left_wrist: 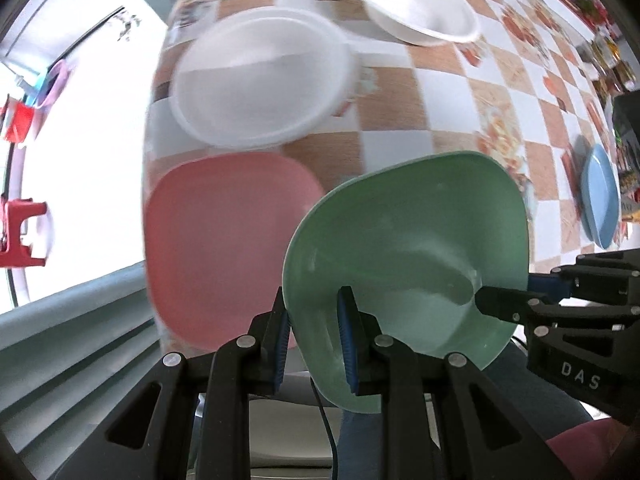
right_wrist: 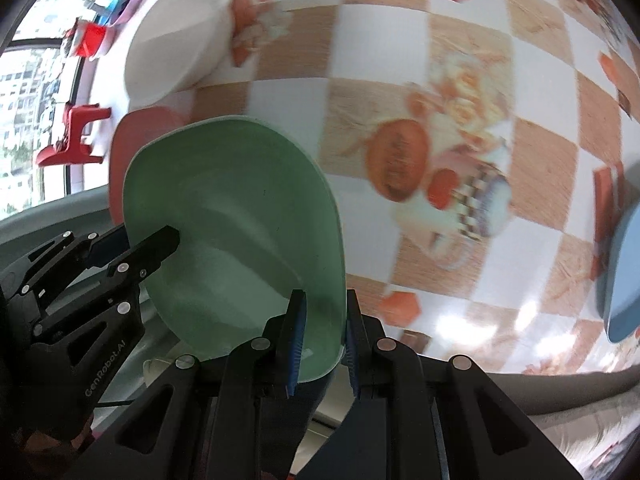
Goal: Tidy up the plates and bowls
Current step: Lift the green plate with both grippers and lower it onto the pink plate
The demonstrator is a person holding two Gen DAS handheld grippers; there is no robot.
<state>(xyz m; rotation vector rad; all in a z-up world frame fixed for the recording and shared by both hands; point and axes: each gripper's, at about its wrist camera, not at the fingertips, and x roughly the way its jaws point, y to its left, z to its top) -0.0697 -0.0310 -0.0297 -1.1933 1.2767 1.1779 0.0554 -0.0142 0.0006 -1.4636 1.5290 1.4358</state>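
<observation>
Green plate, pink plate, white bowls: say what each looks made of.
Green plate: probably plastic or melamine; smooth, semi-gloss, thin rim, soft sheen.
Pink plate: likely the same plastic, matte look, though blur hides detail.
White bowls: glossy white, thicker rolled rims; ceramic or hard melamine, cannot tell which.

Left wrist view. Green rounded-square plastic bowl [left_wrist: 408,264] is held tilted above the near edge of the chequered-cloth table [left_wrist: 452,92]. Left gripper [left_wrist: 312,340] clamps its near rim; right gripper [left_wrist: 496,302] clamps its right rim. Pink rounded-square plate [left_wrist: 216,240] lies on the table just left of the bowl, partly behind it. White round plate [left_wrist: 260,80] lies beyond the pink plate, their edges touching or overlapping. Two white round bowls [left_wrist: 420,4] sit farther back, side by side. Blue rounded-square plate [left_wrist: 600,196] lies well apart at far right.
</observation>
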